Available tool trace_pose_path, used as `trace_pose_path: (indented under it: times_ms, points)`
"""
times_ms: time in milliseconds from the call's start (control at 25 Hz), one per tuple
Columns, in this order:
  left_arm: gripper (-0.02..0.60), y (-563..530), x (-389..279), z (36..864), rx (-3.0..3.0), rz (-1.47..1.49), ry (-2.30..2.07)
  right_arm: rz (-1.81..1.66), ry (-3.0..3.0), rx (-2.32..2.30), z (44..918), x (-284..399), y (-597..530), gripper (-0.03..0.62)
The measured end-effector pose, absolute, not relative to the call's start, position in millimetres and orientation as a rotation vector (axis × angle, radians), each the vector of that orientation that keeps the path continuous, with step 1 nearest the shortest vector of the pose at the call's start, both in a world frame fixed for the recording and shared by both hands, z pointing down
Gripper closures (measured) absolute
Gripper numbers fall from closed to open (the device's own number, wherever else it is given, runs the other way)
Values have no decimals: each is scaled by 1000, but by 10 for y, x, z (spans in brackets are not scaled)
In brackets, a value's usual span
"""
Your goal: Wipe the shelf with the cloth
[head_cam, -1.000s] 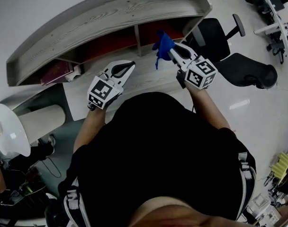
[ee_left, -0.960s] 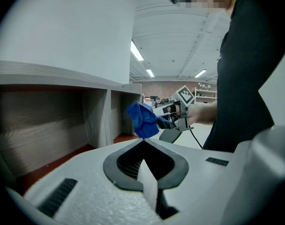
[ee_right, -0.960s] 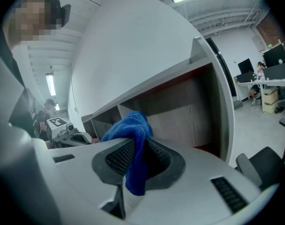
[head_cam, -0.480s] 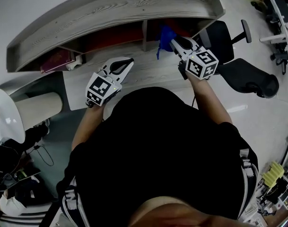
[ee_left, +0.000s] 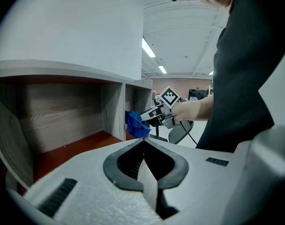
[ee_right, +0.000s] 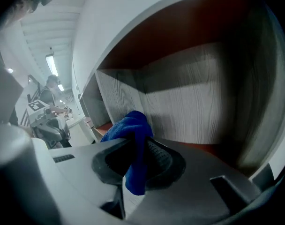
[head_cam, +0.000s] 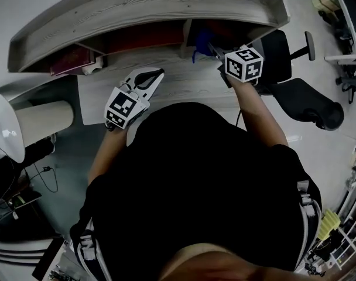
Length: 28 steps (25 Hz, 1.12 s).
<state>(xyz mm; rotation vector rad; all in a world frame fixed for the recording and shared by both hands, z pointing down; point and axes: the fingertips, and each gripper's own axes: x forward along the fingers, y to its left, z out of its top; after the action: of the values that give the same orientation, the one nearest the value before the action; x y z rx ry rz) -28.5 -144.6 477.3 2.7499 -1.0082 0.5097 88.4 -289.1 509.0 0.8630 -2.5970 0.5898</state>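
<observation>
At the mouth of the shelf's (head_cam: 143, 10) right compartment: blue cloth (ee_right: 128, 121), clamped in my right gripper (ee_right: 138, 149); no contact with the red floor visible. My left gripper (ee_left: 143, 144): jaws together, empty, above the desk (head_cam: 184, 89). Wiping seemingly not begun; all surfaces left.

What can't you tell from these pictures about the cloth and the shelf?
1. Head view: the shelf top covers the right gripper's jaw tips and most of the blue cloth.
2. Right gripper view: the gripper's own body blocks the view below the cloth, so whether it touches the shelf is unclear.
3. Head view: the dark red item in the left compartment is half hidden under the shelf top and cannot be identified.
</observation>
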Motion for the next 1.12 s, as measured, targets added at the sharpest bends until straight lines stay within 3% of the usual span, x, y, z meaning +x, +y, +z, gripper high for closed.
trace_pose_path:
  times_ms: [1120]
  points:
    - [565, -1385, -547, 4924, 2661, 528, -1078, 272, -2175, 675, 6174, 362, -3445, 537]
